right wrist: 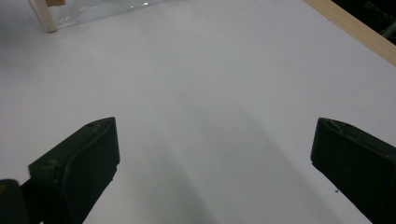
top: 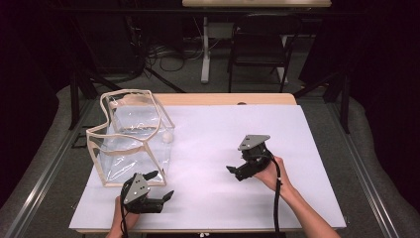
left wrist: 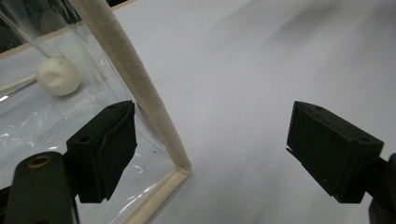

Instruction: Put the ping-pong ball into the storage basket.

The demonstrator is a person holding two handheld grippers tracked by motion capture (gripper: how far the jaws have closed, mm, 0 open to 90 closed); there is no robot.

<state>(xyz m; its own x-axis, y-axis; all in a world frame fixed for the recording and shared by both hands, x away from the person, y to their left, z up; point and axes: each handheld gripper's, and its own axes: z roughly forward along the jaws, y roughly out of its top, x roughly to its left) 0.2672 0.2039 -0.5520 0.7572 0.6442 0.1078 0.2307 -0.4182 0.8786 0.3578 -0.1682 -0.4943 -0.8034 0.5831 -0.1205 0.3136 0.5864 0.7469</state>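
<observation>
A clear plastic bag (top: 131,136) with cream trim stands open at the left of the white sheet (top: 223,198). A small white ball (top: 168,137) shows at its right wall; through the clear wall the ball (left wrist: 58,75) appears inside. My left gripper (top: 162,184) is open just in front of the bag's near right corner. In the left gripper view its jaws (left wrist: 215,149) straddle the bag's trimmed corner edge (left wrist: 140,93), the left jaw against the clear wall. My right gripper (top: 234,172) is open at mid-table, and its jaws (right wrist: 215,168) hold nothing above the bare sheet.
The table's wooden edge (top: 223,99) runs along the far side of the sheet. Beyond it stand a dark chair (top: 260,44) and a white table leg (top: 205,49), with cables on the floor. The bag's corner (right wrist: 46,14) shows far off in the right gripper view.
</observation>
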